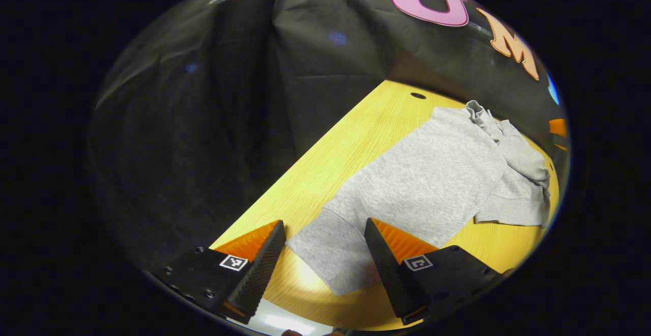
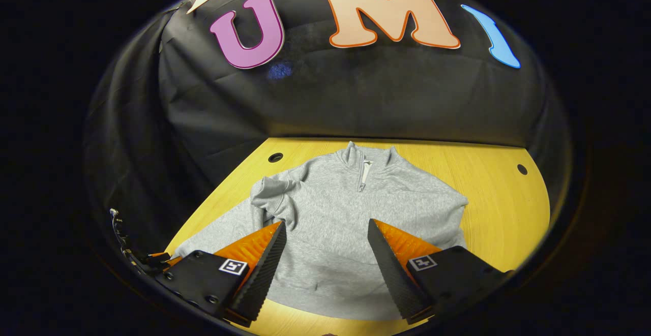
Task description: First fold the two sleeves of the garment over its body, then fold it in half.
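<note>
A grey zip-neck sweatshirt [image 2: 335,209] lies flat on the yellow wooden table [image 2: 498,209], collar toward the wall. In the right gripper view my right gripper [image 2: 327,226] hovers open over the lower body near the hem. One sleeve [image 2: 213,239] runs out to the lower left, with a bunched fold [image 2: 269,193] at its shoulder. In the left gripper view that sleeve [image 1: 386,199] stretches toward me, and its cuff [image 1: 335,265] lies on the table between the fingers of my open left gripper [image 1: 324,224]. The garment's far side [image 1: 519,173] is rumpled.
Small round holes [image 2: 275,157] [image 2: 522,169] sit near the table's back corners; one hole [image 1: 418,95] shows in the left gripper view. The table's left edge [image 1: 305,158] drops beside the cloth wall. Some wired hardware [image 2: 135,257] pokes in at the lower left of the right gripper view.
</note>
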